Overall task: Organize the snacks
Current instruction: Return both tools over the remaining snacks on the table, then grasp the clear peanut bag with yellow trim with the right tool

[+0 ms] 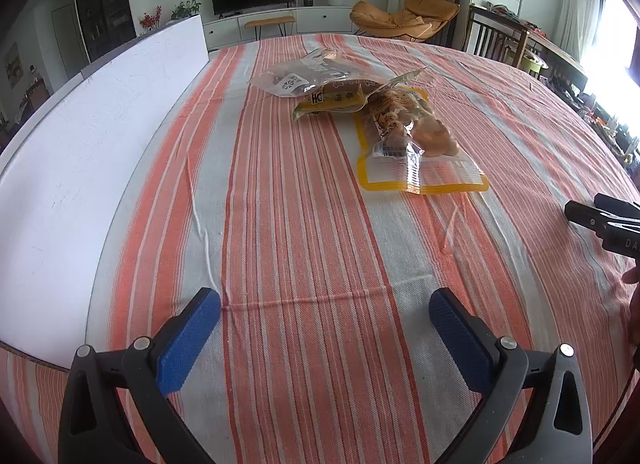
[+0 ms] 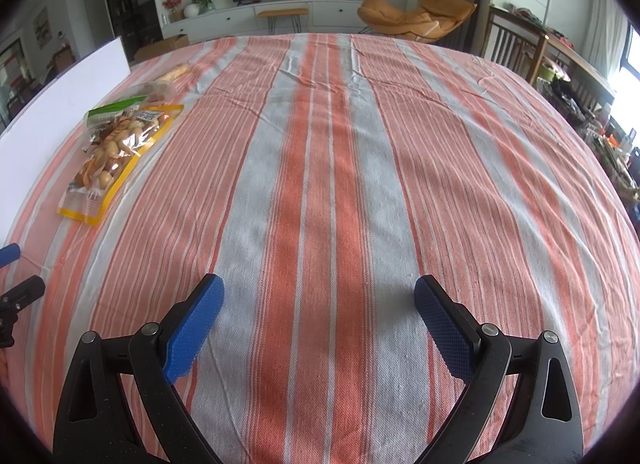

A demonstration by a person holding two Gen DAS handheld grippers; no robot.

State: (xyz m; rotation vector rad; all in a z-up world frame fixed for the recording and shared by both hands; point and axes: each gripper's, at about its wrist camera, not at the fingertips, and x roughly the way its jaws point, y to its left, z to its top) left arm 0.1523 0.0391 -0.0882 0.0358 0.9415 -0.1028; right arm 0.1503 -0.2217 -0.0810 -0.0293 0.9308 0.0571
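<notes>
Three snack bags lie together on the striped tablecloth (image 1: pixel 280 224). A yellow-edged clear bag (image 1: pixel 404 132) of round snacks lies nearest, a green-topped bag (image 1: pixel 332 100) behind it, and a clear bag (image 1: pixel 304 74) farthest. My left gripper (image 1: pixel 324 310) hovers open well short of them, nothing between its blue pads. In the right wrist view the yellow-edged bag (image 2: pixel 116 152) lies far left, with a green-topped bag (image 2: pixel 116 110) at its far end. My right gripper (image 2: pixel 318 296) is open over bare cloth, to the right of the bags.
A white board (image 1: pixel 88 152) stands along the table's left edge. The right gripper's black body (image 1: pixel 608 224) and a hand show at the right edge of the left wrist view. A wooden chair (image 2: pixel 516 48) and a cluttered side table stand beyond the far right.
</notes>
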